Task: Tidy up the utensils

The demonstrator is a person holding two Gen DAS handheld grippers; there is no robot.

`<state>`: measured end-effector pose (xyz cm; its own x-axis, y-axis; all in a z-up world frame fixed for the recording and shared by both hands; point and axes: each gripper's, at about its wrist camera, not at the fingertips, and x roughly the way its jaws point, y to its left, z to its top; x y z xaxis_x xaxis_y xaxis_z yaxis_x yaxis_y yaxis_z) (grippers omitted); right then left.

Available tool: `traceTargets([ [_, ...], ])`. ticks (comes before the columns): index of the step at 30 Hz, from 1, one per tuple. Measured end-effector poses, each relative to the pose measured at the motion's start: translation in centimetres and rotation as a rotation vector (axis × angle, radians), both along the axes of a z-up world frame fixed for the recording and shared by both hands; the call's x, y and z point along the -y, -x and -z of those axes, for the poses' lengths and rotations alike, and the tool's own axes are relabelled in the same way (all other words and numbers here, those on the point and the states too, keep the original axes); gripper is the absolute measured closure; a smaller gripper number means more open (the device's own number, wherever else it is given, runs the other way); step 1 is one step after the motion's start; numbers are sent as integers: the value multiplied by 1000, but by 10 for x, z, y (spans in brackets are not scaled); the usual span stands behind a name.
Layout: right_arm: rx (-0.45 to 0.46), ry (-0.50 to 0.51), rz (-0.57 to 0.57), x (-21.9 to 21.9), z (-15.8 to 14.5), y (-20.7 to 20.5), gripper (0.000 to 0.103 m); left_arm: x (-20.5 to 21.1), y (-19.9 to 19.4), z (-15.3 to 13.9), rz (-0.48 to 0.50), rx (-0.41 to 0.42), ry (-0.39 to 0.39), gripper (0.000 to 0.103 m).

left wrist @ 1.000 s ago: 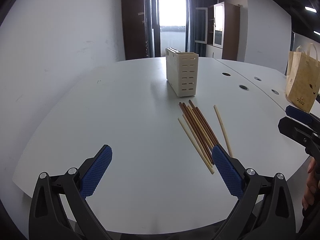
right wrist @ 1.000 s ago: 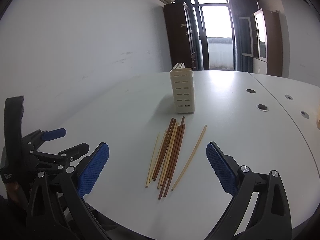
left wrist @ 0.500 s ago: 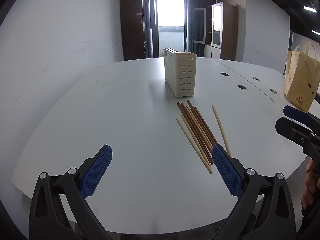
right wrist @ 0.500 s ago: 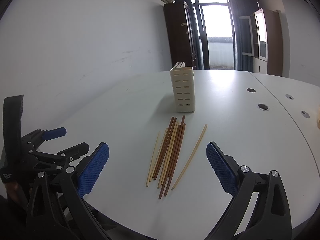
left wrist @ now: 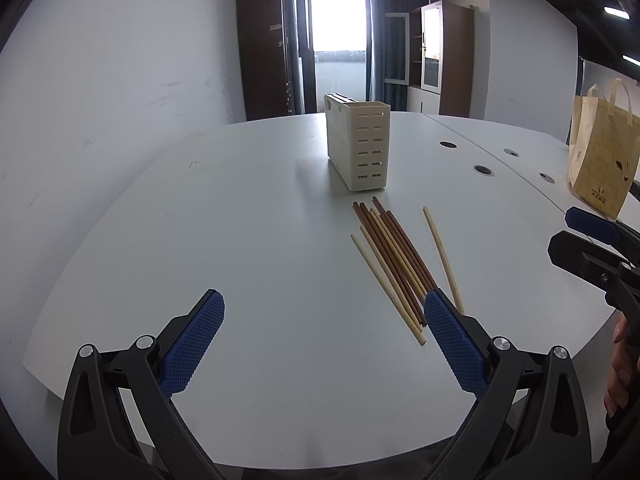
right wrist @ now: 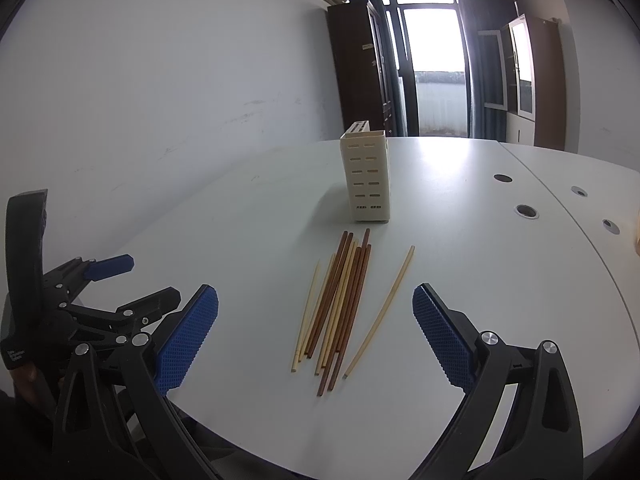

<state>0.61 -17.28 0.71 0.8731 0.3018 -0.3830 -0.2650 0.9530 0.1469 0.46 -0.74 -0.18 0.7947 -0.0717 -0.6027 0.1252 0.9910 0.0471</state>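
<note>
Chopsticks (right wrist: 340, 300) lie loose on the table (left wrist: 240, 220) just before the slotted holder (right wrist: 366, 176); both your left gripper (left wrist: 322, 336) and right gripper (right wrist: 316, 328) gape wide, empty; single out the stray pale stick (right wrist: 382, 308) first; pinch mid-length.

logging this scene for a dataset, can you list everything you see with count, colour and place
holder: 1, cream, slotted, upright mid-table
chopsticks: loose bundle, dark brown and pale, flat in front of the holder; exact count unclear
stray chopstick: 1, pale, apart, right of the bundle
bag: 1, tan, table's right edge
table: 1, white, with round cable holes
cabinets: dark brown, back wall
left gripper: 1, black, blue pads, open, empty
right gripper: 1, black, blue pads, open, empty
</note>
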Motion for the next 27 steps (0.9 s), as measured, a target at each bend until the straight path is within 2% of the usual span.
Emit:
traceTargets([
  [20,-14,1,7,1,4,-3,4,-3,-9,10,-3,-25,28,6],
  [27,-43,2,20,5,11,-19,4,0,-30,24,-6,-84,50,6],
])
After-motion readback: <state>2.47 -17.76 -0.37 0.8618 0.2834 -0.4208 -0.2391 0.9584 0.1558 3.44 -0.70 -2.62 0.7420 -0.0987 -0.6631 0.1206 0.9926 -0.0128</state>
